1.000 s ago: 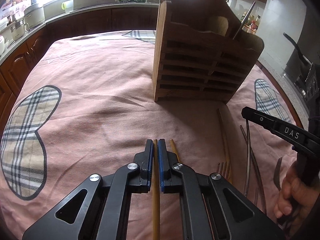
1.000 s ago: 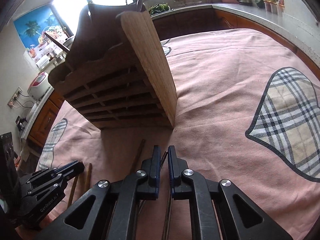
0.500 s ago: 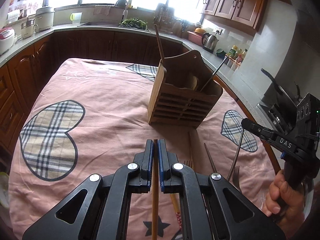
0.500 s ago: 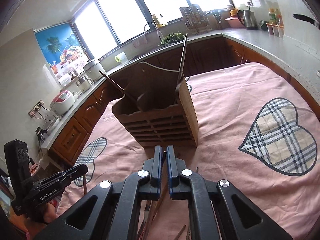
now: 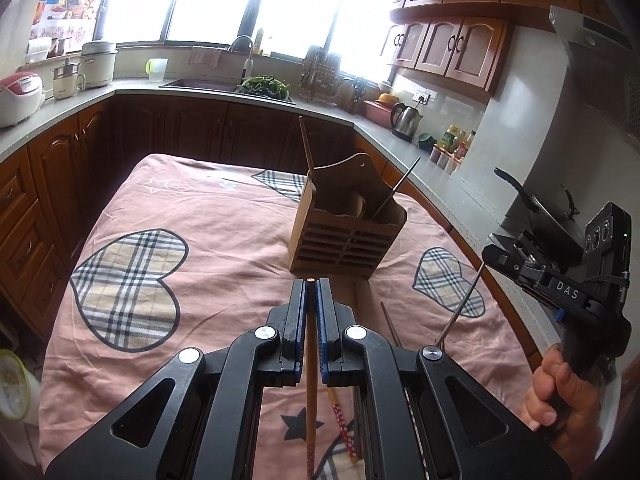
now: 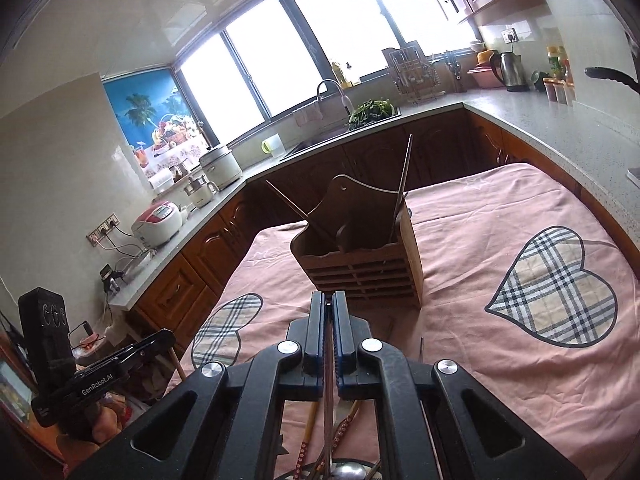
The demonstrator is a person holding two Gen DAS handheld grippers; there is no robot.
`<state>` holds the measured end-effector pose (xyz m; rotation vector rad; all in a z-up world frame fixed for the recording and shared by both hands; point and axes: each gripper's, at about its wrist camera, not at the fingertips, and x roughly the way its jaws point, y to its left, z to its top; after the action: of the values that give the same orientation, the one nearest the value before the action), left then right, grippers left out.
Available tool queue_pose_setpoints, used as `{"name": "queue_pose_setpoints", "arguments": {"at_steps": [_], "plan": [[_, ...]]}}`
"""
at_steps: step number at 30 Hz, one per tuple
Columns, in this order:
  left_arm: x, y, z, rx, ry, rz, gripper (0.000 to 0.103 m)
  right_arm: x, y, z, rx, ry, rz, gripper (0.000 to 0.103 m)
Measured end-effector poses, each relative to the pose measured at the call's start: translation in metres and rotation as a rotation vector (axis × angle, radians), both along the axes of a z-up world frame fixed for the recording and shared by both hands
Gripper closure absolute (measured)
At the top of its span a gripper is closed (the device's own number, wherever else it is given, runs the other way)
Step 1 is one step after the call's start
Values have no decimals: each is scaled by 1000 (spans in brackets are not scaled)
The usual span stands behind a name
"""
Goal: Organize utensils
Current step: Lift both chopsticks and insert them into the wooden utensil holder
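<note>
Bright windows [image 5: 224, 4] light dark wooden cabinets [image 5: 192, 128] under a grey counter [image 6: 560, 128].

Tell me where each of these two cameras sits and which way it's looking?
Left wrist view: sits on the left tool, looks along it over the pink tablecloth to the wooden utensil holder; a chopstick is clamped in it; the right hand with its tool shows at right.
Right wrist view: sits on the right tool, faces the same holder; a thin metal utensil is clamped in it; the left tool shows at lower left.
Shared: holder, tablecloth, sink counter, kettle.
</note>
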<state>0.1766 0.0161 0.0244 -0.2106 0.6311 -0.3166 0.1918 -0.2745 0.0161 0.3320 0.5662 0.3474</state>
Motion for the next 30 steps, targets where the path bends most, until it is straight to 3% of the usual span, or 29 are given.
{"name": "queue_pose_setpoints", "arguments": {"at_steps": [16, 30], "plan": [[-25, 10, 31, -35, -140, 43, 99, -18, -8, 24, 11, -73, -22, 100], [-1, 12, 39, -90, -173, 74, 99, -4, -22, 34, 33, -122, -52, 100]]}}
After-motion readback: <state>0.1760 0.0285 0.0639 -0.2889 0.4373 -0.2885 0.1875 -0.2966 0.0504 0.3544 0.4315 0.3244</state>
